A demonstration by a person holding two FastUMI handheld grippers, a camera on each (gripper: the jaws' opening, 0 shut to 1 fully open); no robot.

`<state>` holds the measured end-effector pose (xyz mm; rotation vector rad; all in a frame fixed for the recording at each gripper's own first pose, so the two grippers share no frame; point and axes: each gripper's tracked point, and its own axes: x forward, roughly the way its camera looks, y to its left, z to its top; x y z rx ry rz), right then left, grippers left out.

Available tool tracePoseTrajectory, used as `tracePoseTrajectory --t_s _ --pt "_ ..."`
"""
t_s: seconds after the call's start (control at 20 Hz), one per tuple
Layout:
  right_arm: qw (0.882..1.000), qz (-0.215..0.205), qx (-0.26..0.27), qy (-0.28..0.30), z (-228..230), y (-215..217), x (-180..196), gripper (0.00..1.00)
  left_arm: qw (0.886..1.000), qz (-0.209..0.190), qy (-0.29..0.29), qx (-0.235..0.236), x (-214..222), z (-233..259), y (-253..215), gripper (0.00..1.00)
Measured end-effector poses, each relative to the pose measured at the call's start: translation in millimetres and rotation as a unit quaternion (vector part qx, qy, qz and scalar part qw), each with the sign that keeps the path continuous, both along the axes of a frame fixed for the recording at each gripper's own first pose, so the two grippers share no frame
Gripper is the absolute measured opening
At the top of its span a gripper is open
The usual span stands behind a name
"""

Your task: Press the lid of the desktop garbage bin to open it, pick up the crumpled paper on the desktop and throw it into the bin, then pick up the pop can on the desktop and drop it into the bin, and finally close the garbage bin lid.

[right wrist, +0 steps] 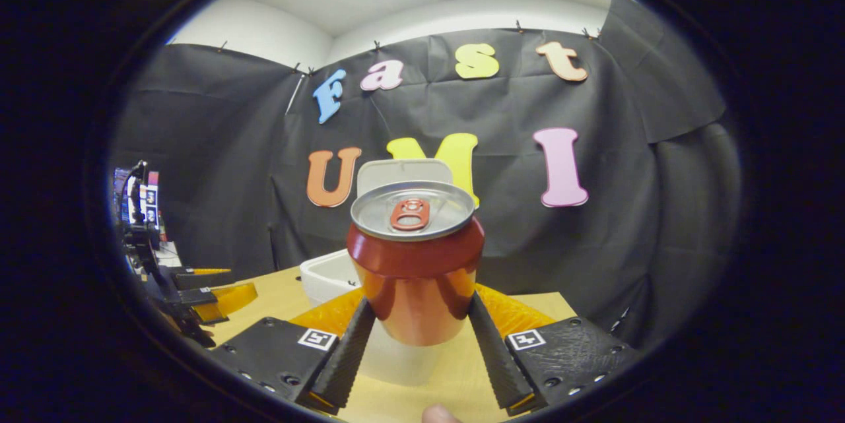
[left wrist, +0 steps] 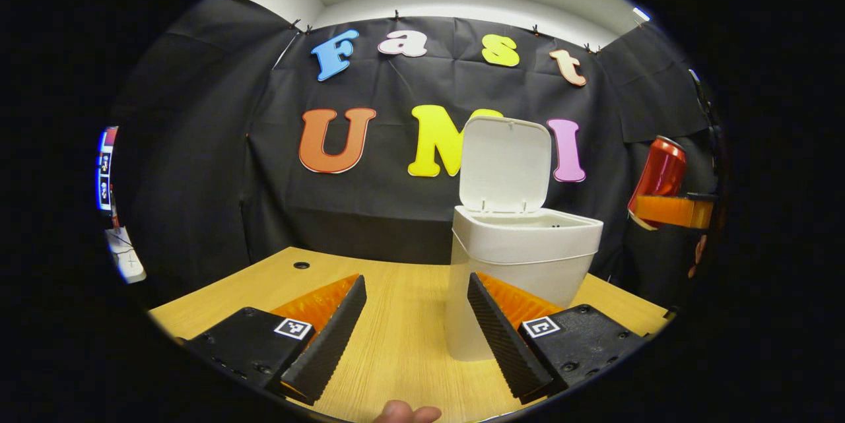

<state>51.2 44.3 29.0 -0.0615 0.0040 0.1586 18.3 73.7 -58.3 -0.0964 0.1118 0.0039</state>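
A white desktop bin [left wrist: 521, 258] stands on the wooden table [left wrist: 396, 344] with its lid [left wrist: 505, 164] flipped up. My left gripper [left wrist: 416, 311] is open low over the table, just left of the bin. In the right gripper view a red pop can [right wrist: 416, 264] stands upright between the fingers of my right gripper [right wrist: 416, 330], which is shut on it and held in the air. Behind the can sit the bin's rim [right wrist: 327, 278] and raised lid [right wrist: 403, 172]. The left gripper view has the can [left wrist: 659, 175] high at the right, above and to the right of the bin. No crumpled paper can be seen.
A small round hole [left wrist: 301, 265] marks the tabletop near its far left edge. A stand with equipment [left wrist: 109, 172] is at the far left. The left gripper [right wrist: 198, 297] appears at the left of the right gripper view. A fingertip [left wrist: 406, 412] shows at the bottom.
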Motion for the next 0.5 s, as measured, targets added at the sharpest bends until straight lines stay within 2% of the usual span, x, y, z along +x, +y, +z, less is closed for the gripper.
tracePoseTrajectory --t_s 0.5 --pt "0.999 0.029 -0.033 -0.027 36 52 32 0.78 1.0 0.013 0.002 -0.007 -23 -15 20 0.99"
